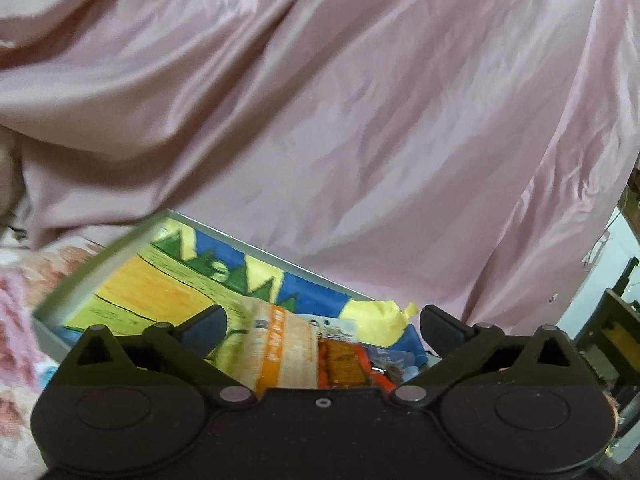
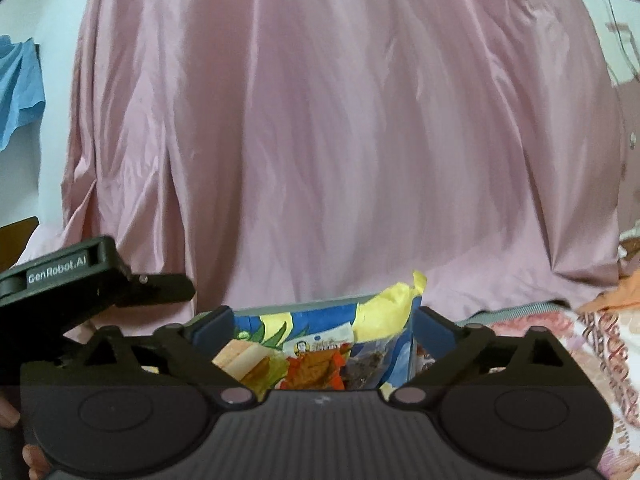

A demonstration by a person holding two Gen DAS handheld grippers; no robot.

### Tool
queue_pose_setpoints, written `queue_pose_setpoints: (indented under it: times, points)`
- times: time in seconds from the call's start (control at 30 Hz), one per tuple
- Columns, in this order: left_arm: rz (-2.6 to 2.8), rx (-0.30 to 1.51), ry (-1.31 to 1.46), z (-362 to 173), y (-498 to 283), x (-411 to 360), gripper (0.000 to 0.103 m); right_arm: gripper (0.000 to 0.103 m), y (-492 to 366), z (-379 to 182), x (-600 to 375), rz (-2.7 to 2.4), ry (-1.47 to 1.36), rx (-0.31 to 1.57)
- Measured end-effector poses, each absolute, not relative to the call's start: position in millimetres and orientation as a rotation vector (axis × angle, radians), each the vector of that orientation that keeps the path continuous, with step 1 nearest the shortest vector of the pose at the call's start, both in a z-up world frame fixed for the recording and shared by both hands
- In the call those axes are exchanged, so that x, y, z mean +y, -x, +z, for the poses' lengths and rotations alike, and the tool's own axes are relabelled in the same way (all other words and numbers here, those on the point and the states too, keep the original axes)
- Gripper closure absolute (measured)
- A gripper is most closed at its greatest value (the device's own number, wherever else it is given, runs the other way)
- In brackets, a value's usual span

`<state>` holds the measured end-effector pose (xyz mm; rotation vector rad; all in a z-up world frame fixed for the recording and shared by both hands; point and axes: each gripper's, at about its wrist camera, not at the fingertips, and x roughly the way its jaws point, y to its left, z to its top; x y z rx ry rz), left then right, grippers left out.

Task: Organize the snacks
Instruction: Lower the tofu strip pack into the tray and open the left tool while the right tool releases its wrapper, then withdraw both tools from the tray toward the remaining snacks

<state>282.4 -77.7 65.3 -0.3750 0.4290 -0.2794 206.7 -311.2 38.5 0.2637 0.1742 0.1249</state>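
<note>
Showing only rightward: left gripper (image 2: 176, 280); both grippers' fingers spread over snack packets (image 1: 288, 348).

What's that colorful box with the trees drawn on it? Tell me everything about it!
The box is a shallow open tray with thin pale grey walls. Its inside looks like a crayon-style picture: green trees, blue sky, yellow and orange fields. It rests on a flowery cloth, in front of a pink curtain. Snack packets lie inside: a pale orange-striped one and an orange one with a figure on it. A crumpled yellow wrapper pokes above the rim. Both open grippers are close, not touching it.
</note>
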Motion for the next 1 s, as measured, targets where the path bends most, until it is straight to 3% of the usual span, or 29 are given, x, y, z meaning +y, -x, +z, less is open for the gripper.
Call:
queue_pose_setpoints:
  times: [0.63, 1.0]
  points:
    - [-0.177, 0.395, 0.265, 65.7, -184.1, -26.9, 0.001, 0.000, -118.4, 43.9, -263.7, 0.035, -0.048, 0.036]
    - [-0.149, 0.428, 0.189, 43.3, -132.5, -3.3, 0.001, 0.000, -69.4, 33.2, -238.5, 0.088, 0.009, 0.083]
